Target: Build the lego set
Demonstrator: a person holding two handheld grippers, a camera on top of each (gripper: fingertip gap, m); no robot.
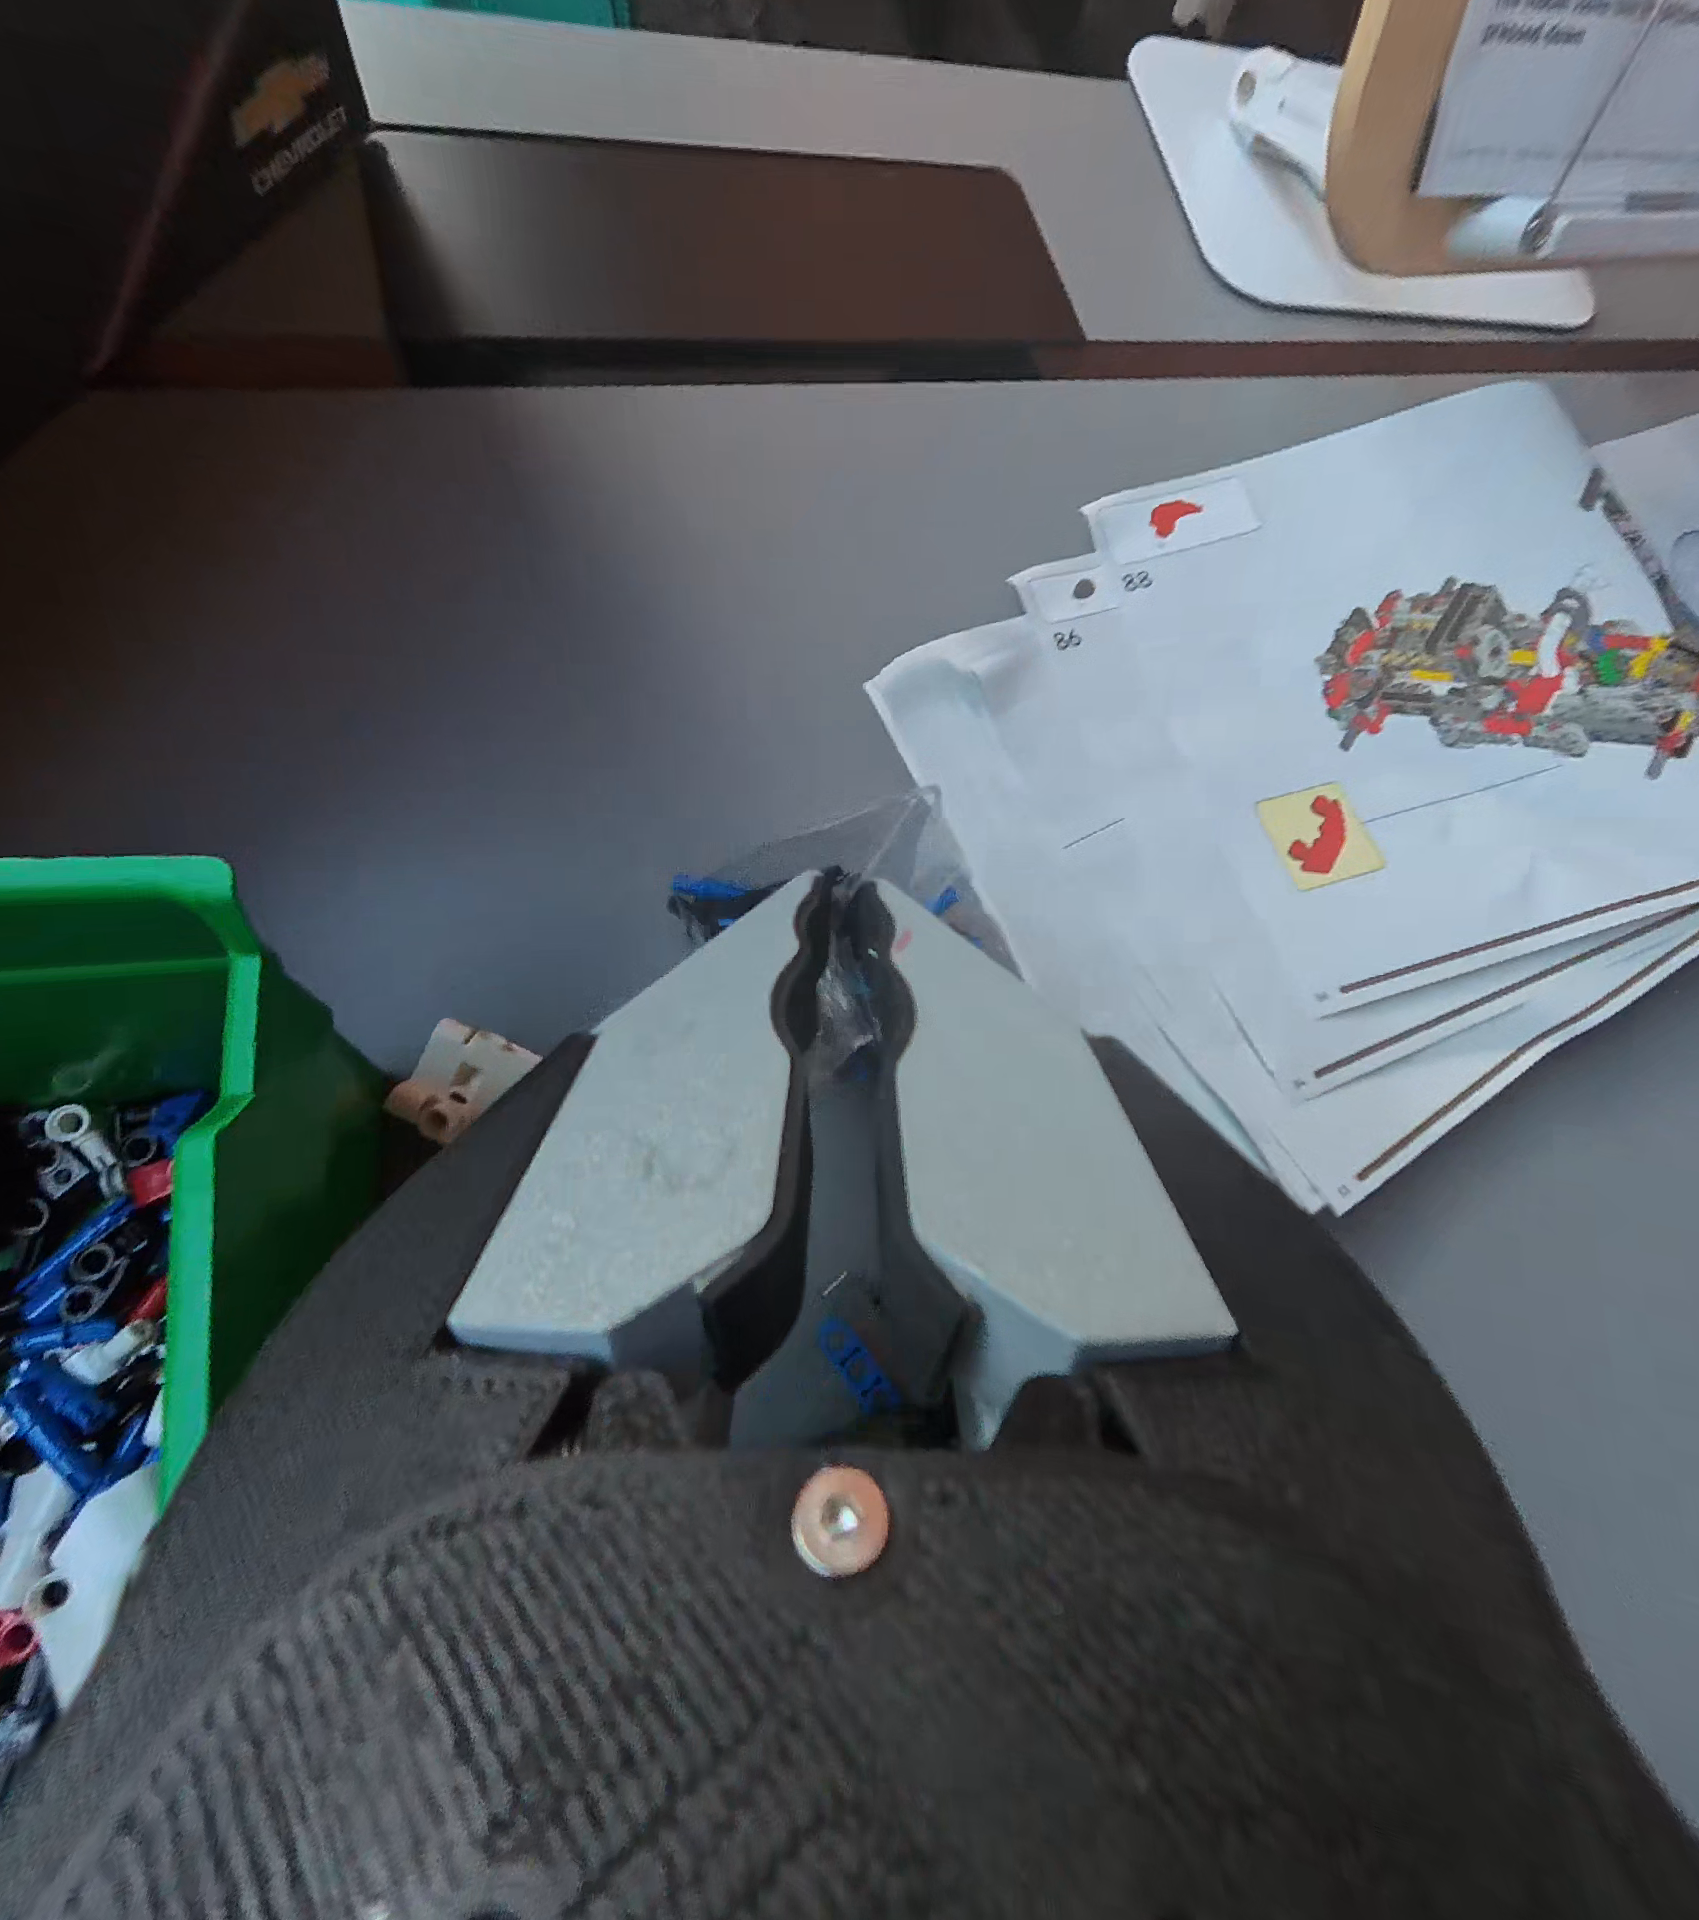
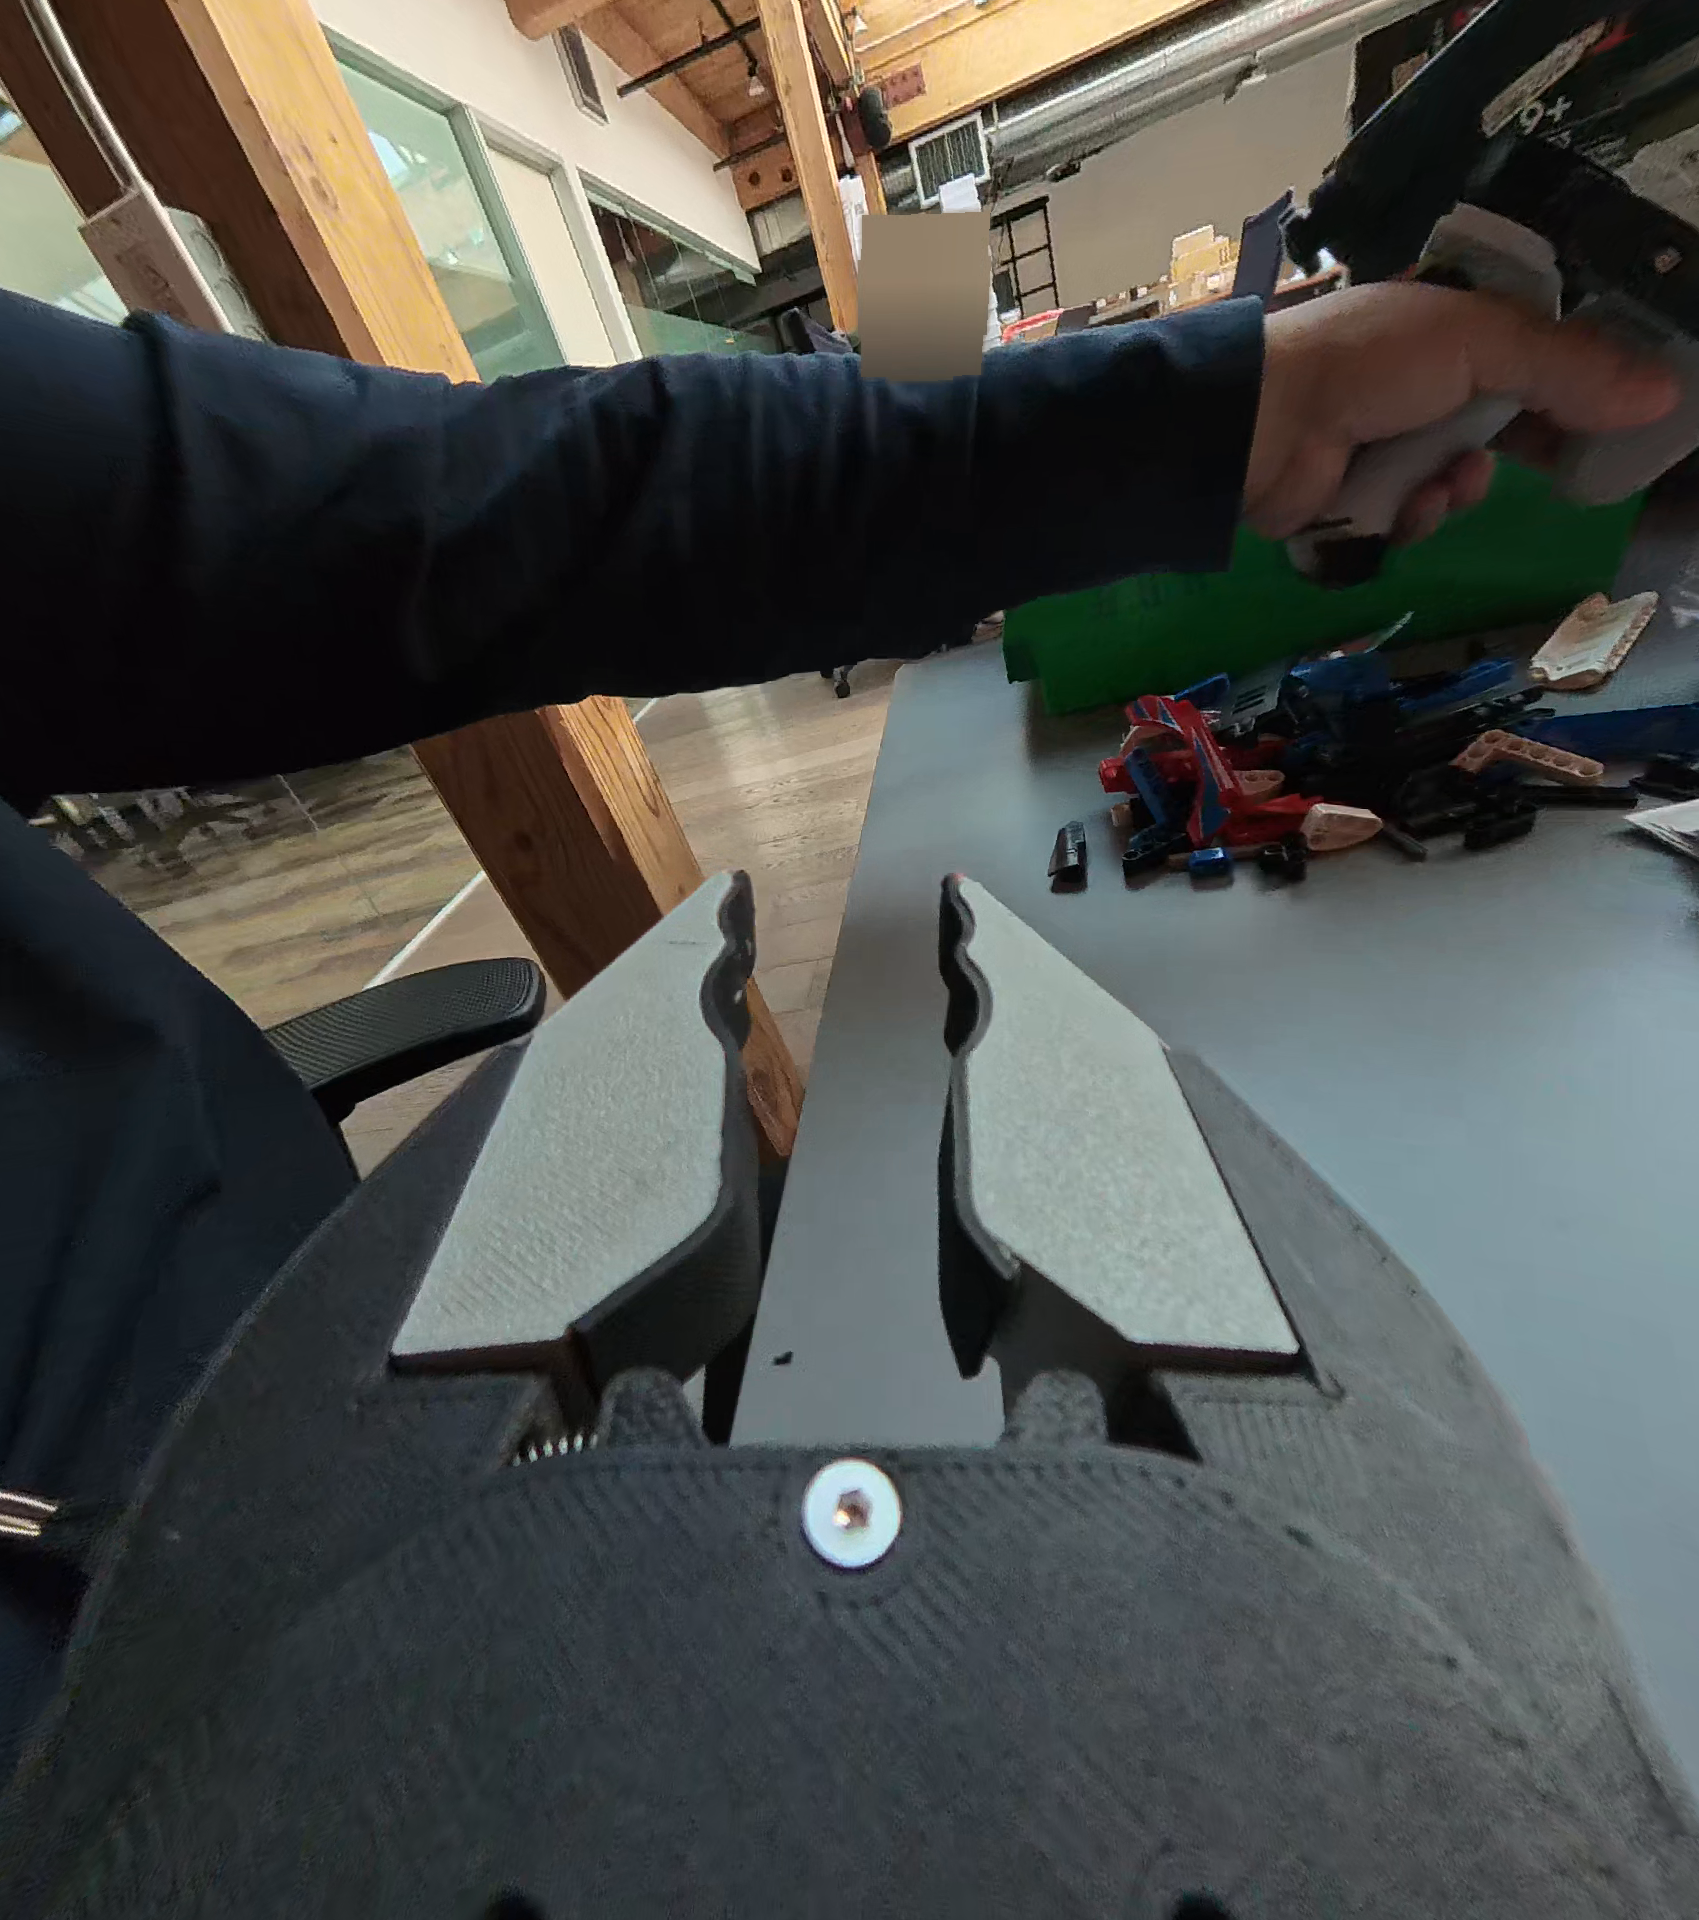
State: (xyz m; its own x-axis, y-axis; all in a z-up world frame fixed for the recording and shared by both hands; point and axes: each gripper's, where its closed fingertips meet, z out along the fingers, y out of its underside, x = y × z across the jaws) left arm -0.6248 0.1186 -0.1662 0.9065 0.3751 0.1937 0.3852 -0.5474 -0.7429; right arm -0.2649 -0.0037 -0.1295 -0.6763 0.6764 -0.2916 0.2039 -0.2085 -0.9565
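My left gripper (image 1: 840, 894) is shut on a crumpled clear plastic bag (image 1: 850, 1003) with small blue parts in it; the bag's loose end (image 1: 866, 842) shows just past the fingertips, above the grey table (image 1: 512, 675). The left gripper also shows in the right wrist view (image 2: 1551, 312), held by a hand at the top right over the green bin (image 2: 1344, 592). My right gripper (image 2: 845, 894) is open and empty, at the table's near edge (image 2: 1344, 1039). A pile of red, blue, black and beige building pieces (image 2: 1344, 758) lies ahead of it to the right.
A green bin (image 1: 201, 1039) full of small parts stands at the left, with a beige piece (image 1: 455, 1081) beside it. An open instruction booklet (image 1: 1396, 831) lies at the right. A black box (image 1: 149, 177) and a white stand (image 1: 1344, 239) are behind. A wooden post (image 2: 554, 810) and chair armrest (image 2: 409, 1013) are off the table. The gap from one gripper's tips to the other's is roughly 40 cm. My left gripper is the nearer one to the beige piece (image 1: 455, 1081): about 10 cm, against 40 cm.
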